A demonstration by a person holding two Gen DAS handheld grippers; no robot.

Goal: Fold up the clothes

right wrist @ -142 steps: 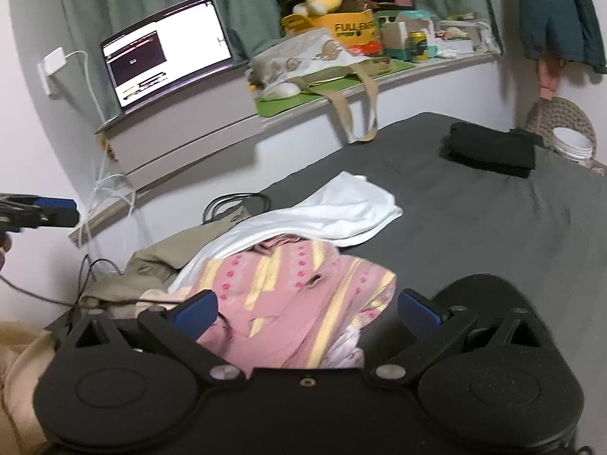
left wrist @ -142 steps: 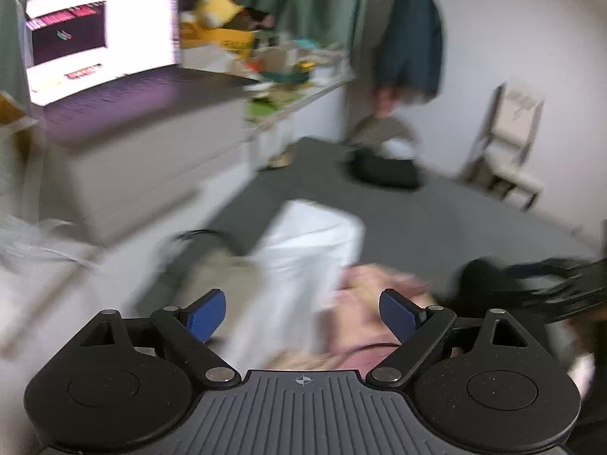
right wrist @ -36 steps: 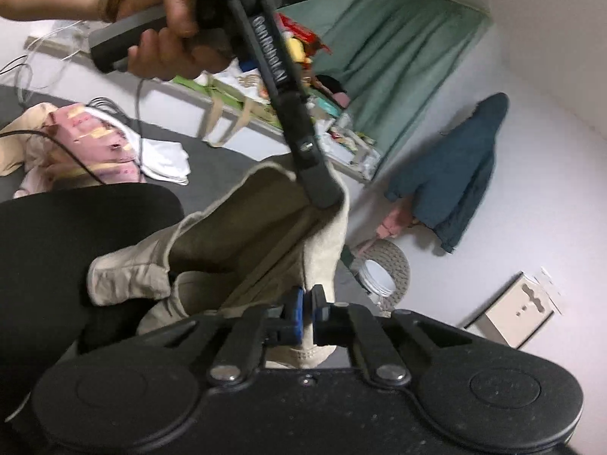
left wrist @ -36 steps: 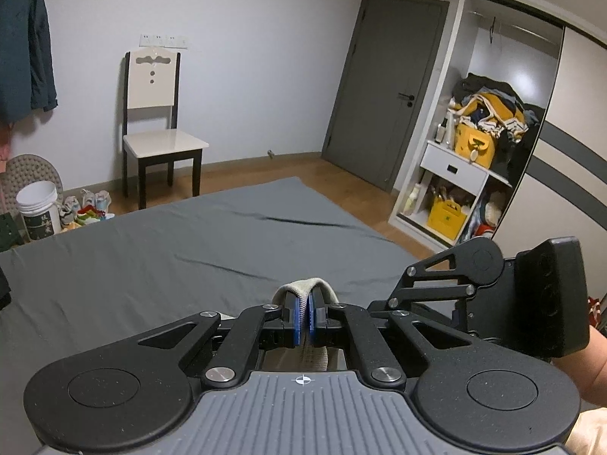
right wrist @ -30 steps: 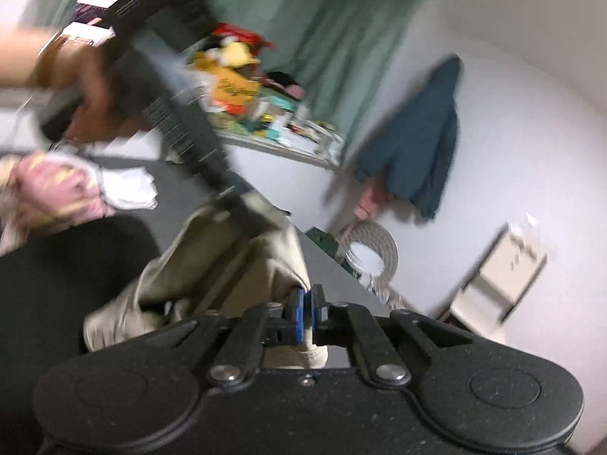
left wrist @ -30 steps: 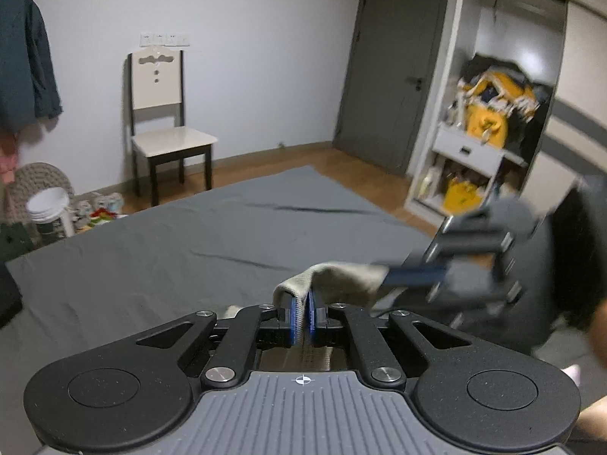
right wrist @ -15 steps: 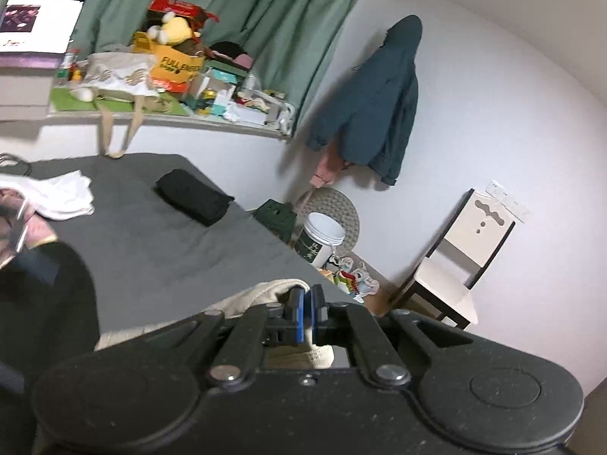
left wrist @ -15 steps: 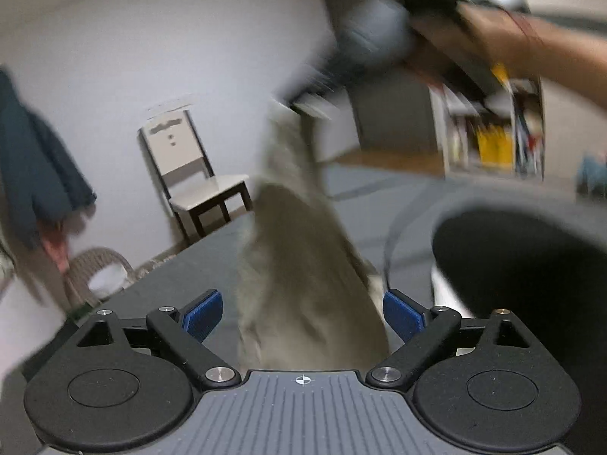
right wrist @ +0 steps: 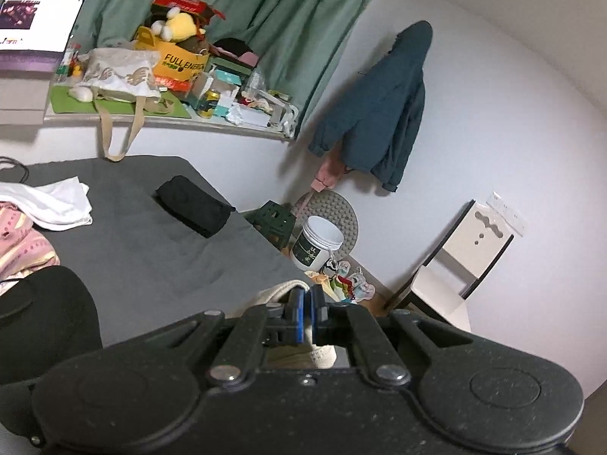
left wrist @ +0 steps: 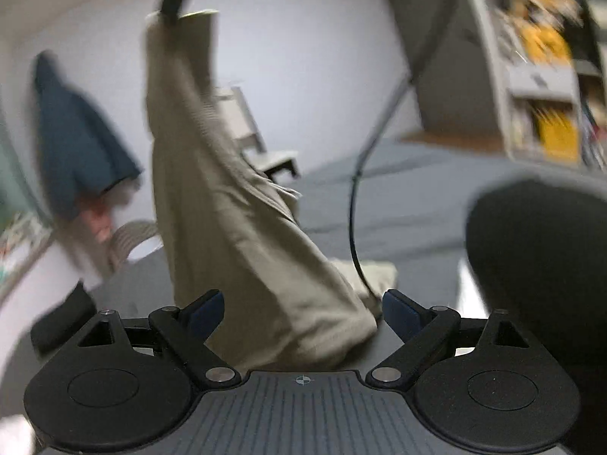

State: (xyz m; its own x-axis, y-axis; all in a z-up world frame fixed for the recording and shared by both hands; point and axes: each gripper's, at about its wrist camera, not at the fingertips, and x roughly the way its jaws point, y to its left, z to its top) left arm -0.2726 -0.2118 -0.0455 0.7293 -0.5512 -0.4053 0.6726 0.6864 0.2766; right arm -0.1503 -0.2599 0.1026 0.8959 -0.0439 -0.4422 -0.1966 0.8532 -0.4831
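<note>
Beige trousers (left wrist: 227,227) hang in a long drape in the left wrist view. Their top edge is pinched by my right gripper (left wrist: 170,7), blurred at the top of that view. Their lower end is bunched on the grey bed (left wrist: 409,208), between the spread blue fingertips (left wrist: 206,311) of my left gripper (left wrist: 303,313), which is open and holds nothing. In the right wrist view my right gripper (right wrist: 305,316) is shut on a fold of the beige trousers (right wrist: 280,289), high above the bed (right wrist: 151,261).
A folded black garment (right wrist: 193,208) lies on the bed, with white (right wrist: 57,201) and pink (right wrist: 19,244) clothes at the left. A white chair (right wrist: 466,265), bucket (right wrist: 318,242), hanging teal jacket (right wrist: 383,113) and cluttered shelf (right wrist: 170,113) surround it. A black cable (left wrist: 354,204) dangles.
My left gripper let go of the trousers and opened. The right gripper kept its hold and rose, so the trousers now hang from it over the bed.
</note>
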